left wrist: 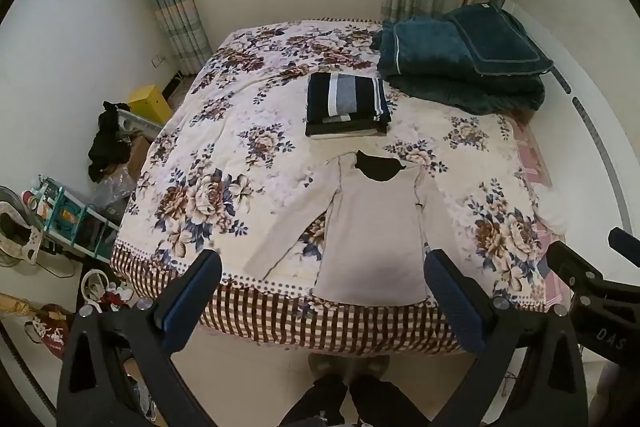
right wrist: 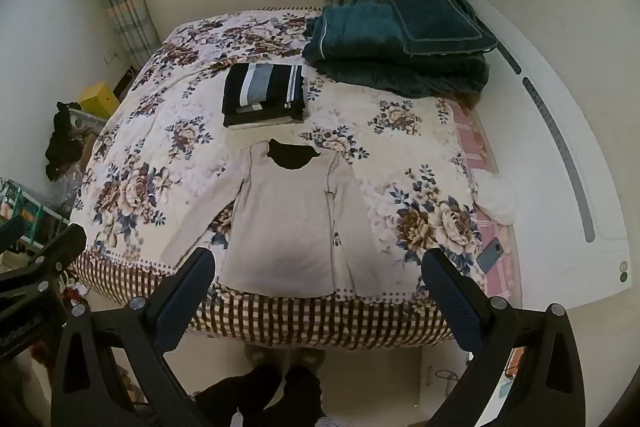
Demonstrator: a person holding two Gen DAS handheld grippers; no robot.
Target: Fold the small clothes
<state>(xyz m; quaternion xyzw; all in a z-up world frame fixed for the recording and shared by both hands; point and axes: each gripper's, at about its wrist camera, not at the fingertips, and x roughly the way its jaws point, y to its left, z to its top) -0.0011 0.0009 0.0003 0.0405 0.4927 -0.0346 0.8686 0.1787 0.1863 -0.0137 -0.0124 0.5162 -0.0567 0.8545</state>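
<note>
White long-sleeved top (left wrist: 372,227) lies flat on the bed (left wrist: 224,131); we advise both released tools, left tool (left wrist: 320,303) and right tool (right wrist: 320,299), pinch each sleeve inward evenly.

A pale cream long-sleeved top (left wrist: 372,227) with a dark inner neckline lies flat and unfolded near the bed's foot edge, sleeves angled outward and down, while just beyond its collar sits a neat stack of folded clothes (left wrist: 346,105), dark striped on top.

You can read only "DAS", upside down, on the right gripper (left wrist: 612,247) beside the bed (left wrist: 320,327).
</note>
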